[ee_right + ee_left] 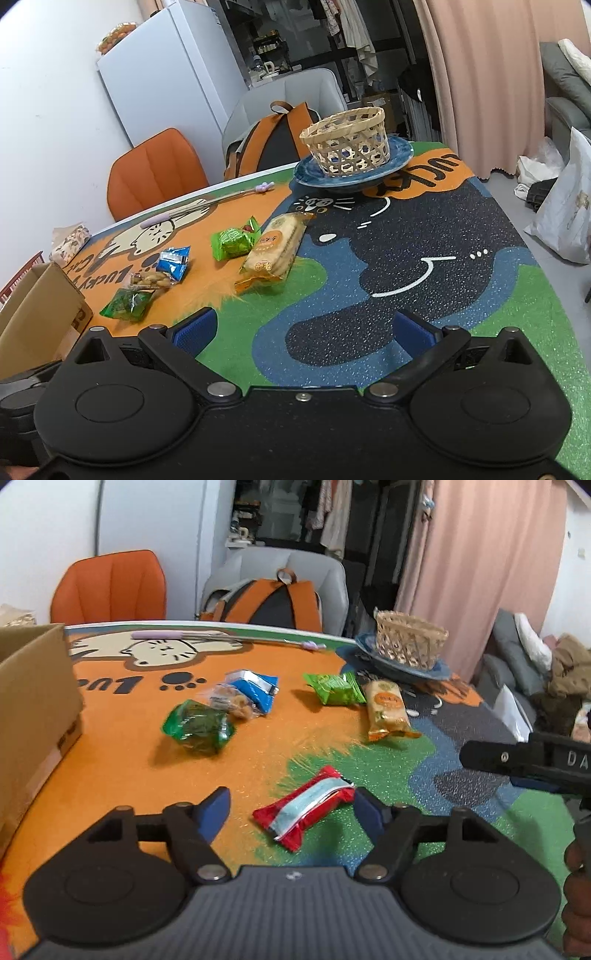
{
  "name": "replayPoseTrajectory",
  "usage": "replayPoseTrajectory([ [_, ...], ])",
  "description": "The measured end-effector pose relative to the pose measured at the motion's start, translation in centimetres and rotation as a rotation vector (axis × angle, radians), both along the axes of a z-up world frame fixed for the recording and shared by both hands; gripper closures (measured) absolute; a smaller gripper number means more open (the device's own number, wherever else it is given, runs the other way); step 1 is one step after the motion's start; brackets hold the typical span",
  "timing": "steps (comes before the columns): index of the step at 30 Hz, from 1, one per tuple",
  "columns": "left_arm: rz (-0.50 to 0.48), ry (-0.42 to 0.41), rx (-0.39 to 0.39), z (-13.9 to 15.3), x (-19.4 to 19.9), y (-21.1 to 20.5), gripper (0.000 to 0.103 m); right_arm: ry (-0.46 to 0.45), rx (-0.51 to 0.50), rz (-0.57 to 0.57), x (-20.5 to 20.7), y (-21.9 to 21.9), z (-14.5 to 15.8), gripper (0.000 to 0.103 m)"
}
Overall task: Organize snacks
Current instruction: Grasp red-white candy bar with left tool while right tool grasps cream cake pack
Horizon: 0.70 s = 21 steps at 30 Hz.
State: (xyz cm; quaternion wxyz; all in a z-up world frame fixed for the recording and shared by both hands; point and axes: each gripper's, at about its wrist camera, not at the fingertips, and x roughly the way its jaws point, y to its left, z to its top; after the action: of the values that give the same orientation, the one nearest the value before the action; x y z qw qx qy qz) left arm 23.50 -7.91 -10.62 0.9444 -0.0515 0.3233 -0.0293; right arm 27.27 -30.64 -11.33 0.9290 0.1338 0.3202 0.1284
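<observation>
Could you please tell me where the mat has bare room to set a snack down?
The dark cat patch between the plate and the right gripper is bare. The orange strip between the cardboard box and the green packet is free. The middle is crowded with snacks.

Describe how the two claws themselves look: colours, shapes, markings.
Both match: the left claw and right claw have blue ribbed fingertip pads on black linkage arms with silver pivot screws, two round black discs and a ribbed dark grey body. White letters "DA" mark the right claw's side. No cables visible.
</observation>
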Motion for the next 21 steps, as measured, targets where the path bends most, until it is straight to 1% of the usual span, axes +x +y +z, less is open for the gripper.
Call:
replayPoseTrajectory([
  [1, -0.011, 0.005, 0.000, -0.1, 0.2, -0.1, 0.038, 0.002, -0.003, 0.001, 0.2, 0.1, 0.0, 0.000],
  [2, -0.018, 0.010, 0.001, -0.3, 0.5, -0.2, 0.045, 0.002, -0.008, 0.004, 0.4, 0.2, 0.0, 0.000],
  [3, -0.015, 0.003, 0.013, -0.4, 0.6, -0.3, 0.048, -0.001, -0.014, 0.008, 0.6, 0.4, 0.0, 0.000],
  [4, -0.018, -0.002, 0.018, -0.4, 0.6, -0.3, 0.053, -0.003, -0.016, 0.011, 0.8, 0.5, 0.1, 0.000],
  [5, -0.021, -0.005, 0.013, -0.4, 0.7, -0.3, 0.066, -0.005, -0.015, 0.014, 1.1, 0.7, 0.1, 0.000],
  [6, -0.024, 0.001, 0.003, -0.4, 0.9, -0.1, 0.080, -0.005, -0.011, 0.016, 1.5, 0.8, 0.1, 0.000],
  [7, -0.015, 0.005, 0.005, -0.4, 1.0, 0.1, 0.084, -0.004, -0.010, 0.018, 1.8, 1.0, 0.2, 0.000],
  [10, -0.004, 0.007, -0.024, -0.2, 1.1, 0.9, 0.085, -0.009, -0.018, 0.019, 2.9, 1.7, 0.3, 0.000],
  [19, 0.046, -0.011, -0.048, 0.6, 0.6, 3.0, 0.085, -0.014, -0.076, 0.030, 5.7, 4.5, 0.5, 0.002],
  [21, 0.055, -0.011, -0.051, 0.7, 0.4, 3.5, 0.085, -0.014, -0.096, 0.030, 6.3, 5.1, 0.5, 0.005],
])
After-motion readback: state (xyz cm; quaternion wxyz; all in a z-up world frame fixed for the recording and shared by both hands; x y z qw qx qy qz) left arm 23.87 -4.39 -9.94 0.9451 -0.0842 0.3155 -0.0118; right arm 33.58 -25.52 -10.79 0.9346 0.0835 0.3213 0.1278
